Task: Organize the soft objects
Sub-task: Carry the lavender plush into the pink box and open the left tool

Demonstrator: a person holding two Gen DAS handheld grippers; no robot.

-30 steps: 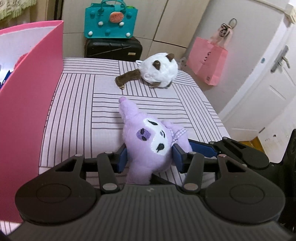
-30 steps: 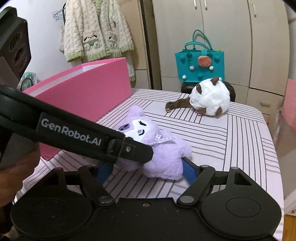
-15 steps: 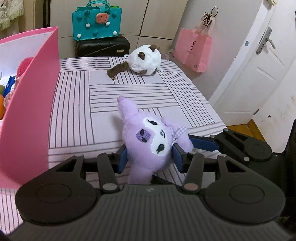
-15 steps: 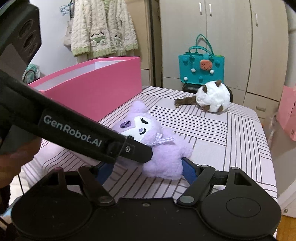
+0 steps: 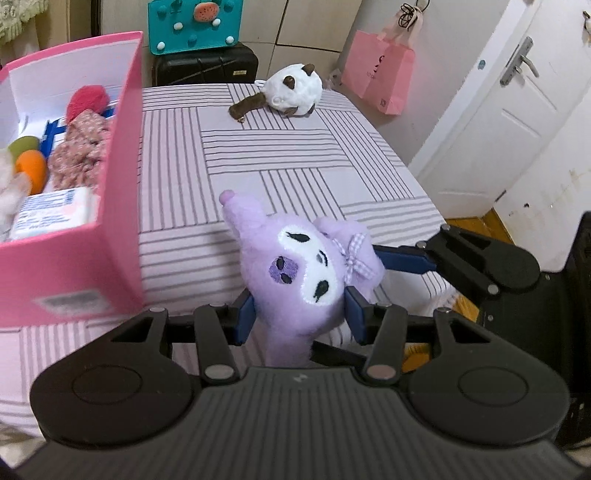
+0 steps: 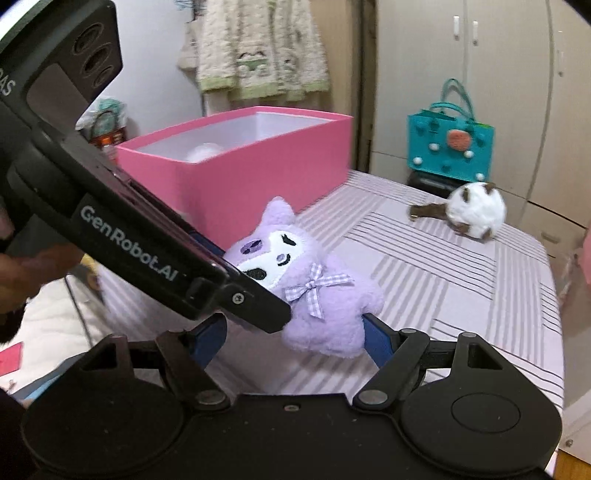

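Observation:
A purple plush with a white face and a checked bow hangs just above the striped table, near its front edge. My left gripper is shut on its head, both blue pads pressing in. My right gripper stands wide around the plush's body. Its right pad lies against the plush's side. Its left pad sits apart, partly hidden behind one of the left gripper's fingers. A white and brown plush lies at the table's far end. The pink box stands to the left.
The pink box holds several soft things and a wipes pack. Past the table stand a teal bag on a black case, a pink paper bag and a white door. A hand holds the left gripper.
Both grippers and the purple plush have risen and drifted toward the pink box, so its inside now shows in the left wrist view. Neither gripper's jaws have changed.

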